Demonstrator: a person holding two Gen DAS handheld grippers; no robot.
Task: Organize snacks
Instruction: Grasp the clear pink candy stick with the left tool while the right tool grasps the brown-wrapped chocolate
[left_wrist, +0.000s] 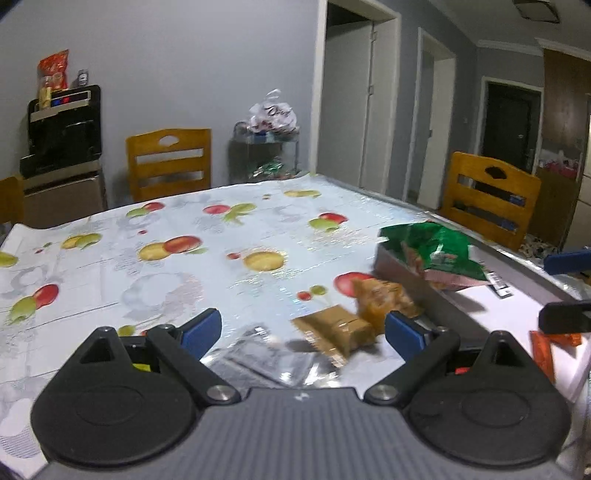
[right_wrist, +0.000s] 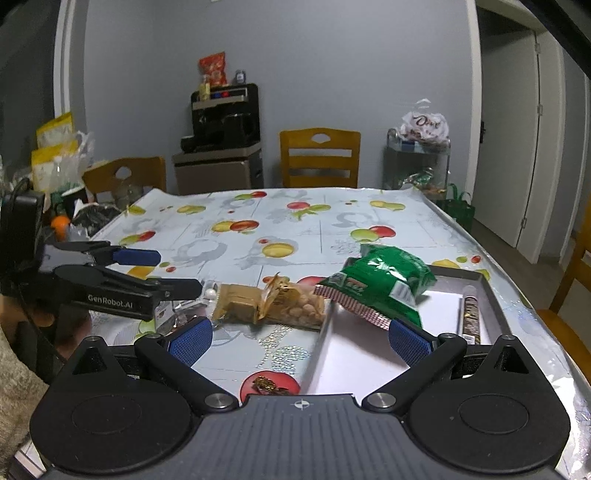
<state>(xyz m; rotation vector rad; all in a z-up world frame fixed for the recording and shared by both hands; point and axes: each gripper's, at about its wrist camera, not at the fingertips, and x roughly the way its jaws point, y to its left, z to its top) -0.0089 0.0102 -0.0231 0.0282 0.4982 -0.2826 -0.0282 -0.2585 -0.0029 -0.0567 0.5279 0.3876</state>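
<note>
Both grippers empty, jaws spread wide. Left gripper (left_wrist: 301, 330) hovers low over the bench (left_wrist: 110, 266), aimed at the loose snacks; I also see it from the right wrist view, side-on at the left edge, tips just beside the clear packet. Right gripper (right_wrist: 300, 338) hangs above the near left wall of the grey tray (right_wrist: 491, 295), nothing between its blue pads (right_wrist: 190, 341). Snack cluster sits on the fruit-print cloth just left of the tray: a tan wrapped block (right_wrist: 236, 304), touching it a clear bag of round nuts with an orange top (right_wrist: 295, 308), the bag's right end against the tray wall. A clear packet with dark print (left_wrist: 258, 356) lies just in front of my left gripper, blurred, so I cannot read it. Green snack bag (right_wrist: 380, 282) lies tilted across the tray's far left corner, its red-checked edge hanging over the wall. Inside the tray, 1 long narrow stick pack (right_wrist: 470, 314) lies along the right wall. Small gold-wrapped piece (right_wrist: 267, 386) sits on the cloth near my right gripper's base. Left view is motion-blurred.
</note>
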